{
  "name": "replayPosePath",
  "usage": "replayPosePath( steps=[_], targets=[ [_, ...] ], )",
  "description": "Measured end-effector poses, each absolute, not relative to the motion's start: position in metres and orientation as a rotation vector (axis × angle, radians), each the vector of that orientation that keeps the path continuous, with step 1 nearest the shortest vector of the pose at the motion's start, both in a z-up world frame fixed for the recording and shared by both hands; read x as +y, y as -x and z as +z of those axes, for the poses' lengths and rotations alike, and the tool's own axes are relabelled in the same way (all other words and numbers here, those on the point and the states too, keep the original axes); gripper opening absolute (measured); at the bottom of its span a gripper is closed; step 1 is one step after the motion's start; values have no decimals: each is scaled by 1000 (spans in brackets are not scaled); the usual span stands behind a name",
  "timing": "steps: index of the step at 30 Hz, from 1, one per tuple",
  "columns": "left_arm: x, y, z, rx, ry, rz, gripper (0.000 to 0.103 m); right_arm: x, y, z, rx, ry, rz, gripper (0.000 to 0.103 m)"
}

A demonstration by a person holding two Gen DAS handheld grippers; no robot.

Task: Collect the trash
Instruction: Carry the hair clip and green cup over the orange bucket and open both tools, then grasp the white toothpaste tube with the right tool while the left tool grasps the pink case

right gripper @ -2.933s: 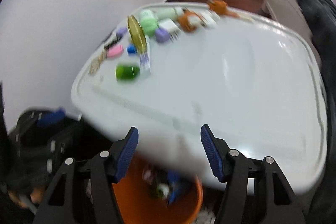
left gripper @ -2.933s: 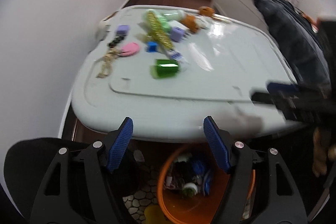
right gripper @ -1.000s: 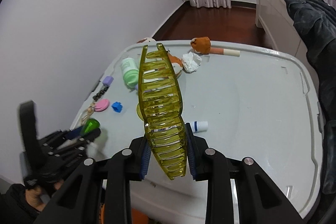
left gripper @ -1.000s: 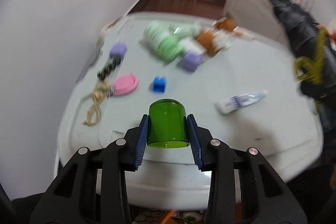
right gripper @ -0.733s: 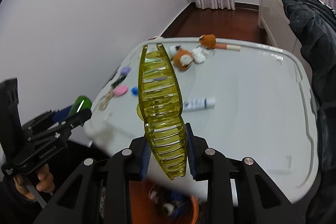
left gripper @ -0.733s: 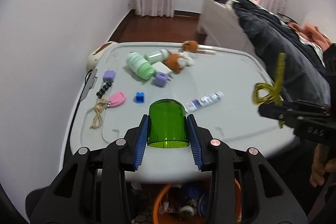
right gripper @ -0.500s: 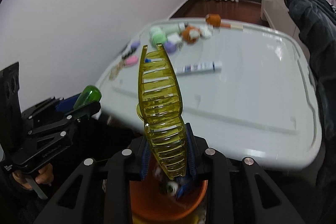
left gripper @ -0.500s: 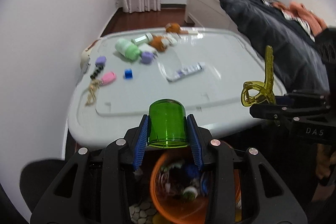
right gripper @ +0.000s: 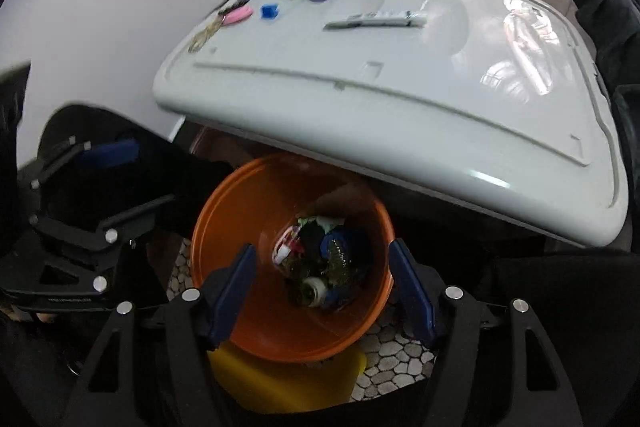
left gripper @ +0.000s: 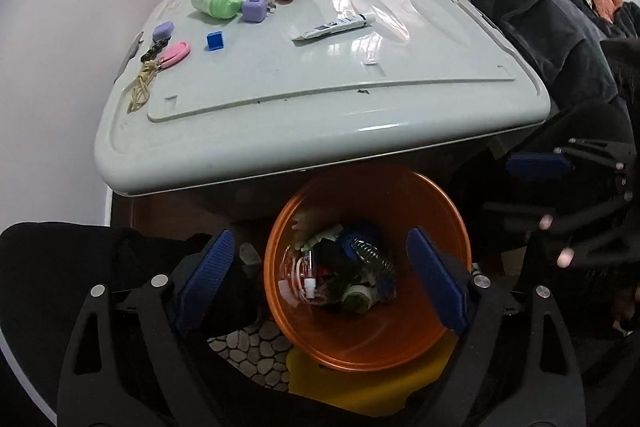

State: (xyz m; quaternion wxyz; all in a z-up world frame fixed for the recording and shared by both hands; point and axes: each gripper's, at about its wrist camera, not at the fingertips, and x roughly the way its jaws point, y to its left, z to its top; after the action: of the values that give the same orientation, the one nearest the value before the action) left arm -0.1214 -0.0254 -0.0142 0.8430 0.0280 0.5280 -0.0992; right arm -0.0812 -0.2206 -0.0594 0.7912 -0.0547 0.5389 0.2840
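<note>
- Left wrist view: my left gripper [left gripper: 320, 267] points steeply down over an orange bin [left gripper: 448, 227]. Its jaws have just been opening and now stand wide apart, with nothing between the blue pads [left gripper: 208, 267].
- The bin is round, bright orange plastic, glossy inside. It stands on a pebble-pattern floor [left gripper: 252, 347], half tucked under the near edge of a pale grey table [left gripper: 280, 131], with something yellow [left gripper: 360, 383] beneath its near side.
- A jumble of trash [left gripper: 344, 275] lies at the bottom of the bin: white, blue, dark and green pieces, too tangled for me to name each one.
- On the table top I see a white tube [left gripper: 334, 26], a small blue block [left gripper: 214, 41], a pink oval tag [left gripper: 175, 54], a purple cube [left gripper: 255, 10] and a green bottle [left gripper: 214, 1].
- At the right edge my right gripper [left gripper: 560, 195] shows from the side, blurred.
- Right wrist view: my right gripper [right gripper: 322, 291] also aims down into the orange bin [right gripper: 224, 211]. Its jaws have just been opening and are spread, nothing between them.
- The trash [right gripper: 320, 263] sits in a heap low in the bin.
- The left gripper [right gripper: 92, 187] is at the left, beside the bin's rim.
- The tube [right gripper: 376, 20] lies near the middle of the table [right gripper: 440, 99].
</note>
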Motion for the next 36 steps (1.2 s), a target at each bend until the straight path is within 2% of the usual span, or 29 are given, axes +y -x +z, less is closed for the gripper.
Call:
replayPosePath(
  steps=[7, 15, 20, 32, 35, 36],
  targets=[
    [-9, 105, -6, 1080, 14, -159, 86, -236, -1, -41, 1126, -39, 563, 68],
    [24, 86, 4, 1023, 109, -80, 86, -205, -123, -71, 1223, -335, 420, 64],
    [44, 75, 7, 1005, 159, -56, 86, -186, -165, -90, 1276, -440, 320, 64],
    [80, 51, 4, 992, 212, 60, 86, -106, -186, -85, 1208, -17, 181, 63],
    [94, 37, 0, 1005, 218, 121, 86, -93, -181, -88, 1148, 111, 151, 48],
    [99, 29, 0, 1004, 232, 127, 86, -91, -180, -88, 1125, 128, 159, 47]
  ],
)
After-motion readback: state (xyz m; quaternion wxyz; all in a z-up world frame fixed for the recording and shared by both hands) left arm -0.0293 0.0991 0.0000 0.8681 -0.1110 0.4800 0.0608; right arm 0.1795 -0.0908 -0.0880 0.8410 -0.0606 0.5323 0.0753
